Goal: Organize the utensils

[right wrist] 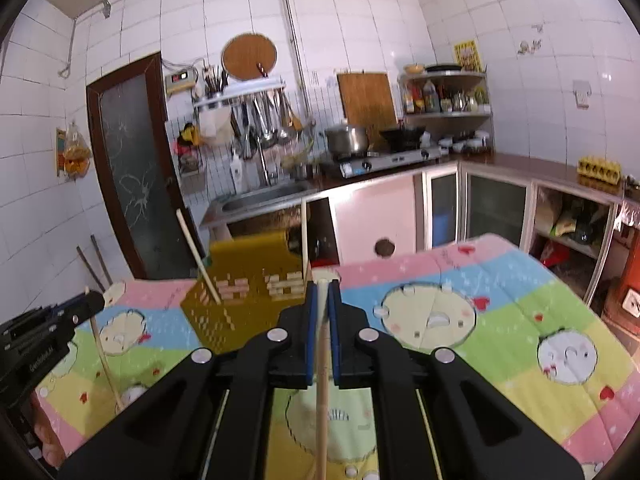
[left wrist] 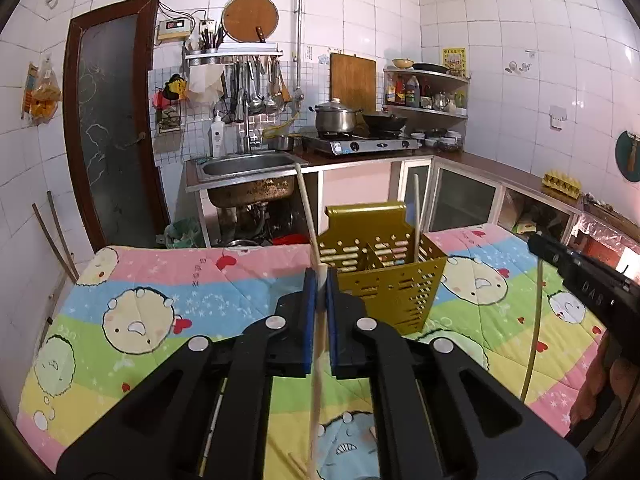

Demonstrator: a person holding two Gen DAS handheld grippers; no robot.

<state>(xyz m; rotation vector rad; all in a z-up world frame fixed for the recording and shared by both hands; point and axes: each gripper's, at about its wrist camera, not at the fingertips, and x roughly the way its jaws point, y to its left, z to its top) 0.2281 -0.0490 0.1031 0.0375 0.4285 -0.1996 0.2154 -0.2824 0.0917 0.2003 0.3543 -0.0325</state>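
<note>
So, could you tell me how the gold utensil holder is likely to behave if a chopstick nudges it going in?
The gold utensil holder looks like thin perforated metal, so probably light and easy to shove. It stands taller than its base on a soft quilt, so it may tip. The chopstick already inside adds little weight.

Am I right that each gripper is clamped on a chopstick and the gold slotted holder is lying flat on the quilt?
Not quite. The gold slotted holder stands upright on the quilt, as the left wrist view shows. The left gripper and right gripper are each clamped on a chopstick.
</note>
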